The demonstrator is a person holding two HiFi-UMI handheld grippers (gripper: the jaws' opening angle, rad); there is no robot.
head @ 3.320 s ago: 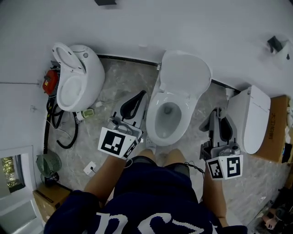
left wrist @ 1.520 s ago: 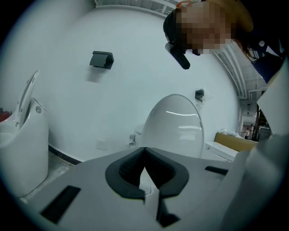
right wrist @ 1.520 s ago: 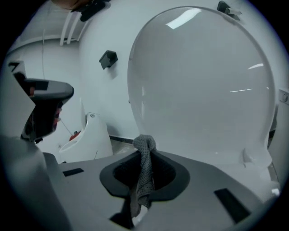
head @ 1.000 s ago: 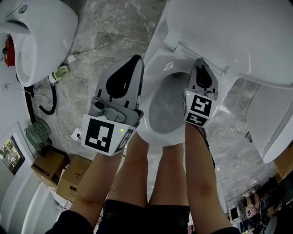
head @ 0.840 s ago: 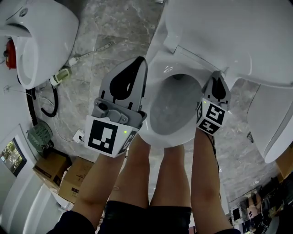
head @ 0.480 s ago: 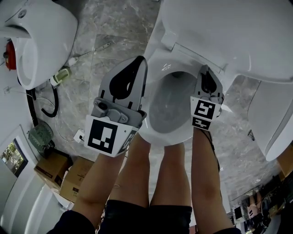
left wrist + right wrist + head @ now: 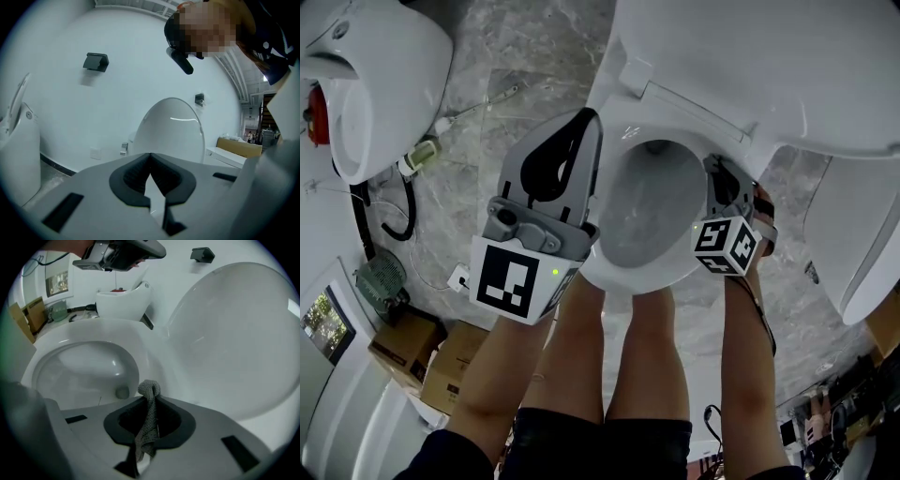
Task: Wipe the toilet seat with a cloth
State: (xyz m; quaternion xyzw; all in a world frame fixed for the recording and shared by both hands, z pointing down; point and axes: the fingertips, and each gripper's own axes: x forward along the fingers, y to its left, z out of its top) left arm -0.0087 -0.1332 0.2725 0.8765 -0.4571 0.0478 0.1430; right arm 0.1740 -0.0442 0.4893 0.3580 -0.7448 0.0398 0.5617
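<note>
Right gripper [image 7: 718, 172], jaws clamped on cloth [image 7: 148, 425], lies over the seat's [image 7: 649, 120] right rim, nearer it; left gripper [image 7: 584, 122], jaws together and empty, is beside the left rim.

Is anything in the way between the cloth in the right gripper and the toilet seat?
Nothing visible does. The right gripper holds the cloth right by the bare toilet seat, lid raised.

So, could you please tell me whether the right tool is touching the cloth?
Touching. In the right gripper view, the right tool is shut on the grey cloth, which is pinched between its jaws and pokes out past their tips.
</note>
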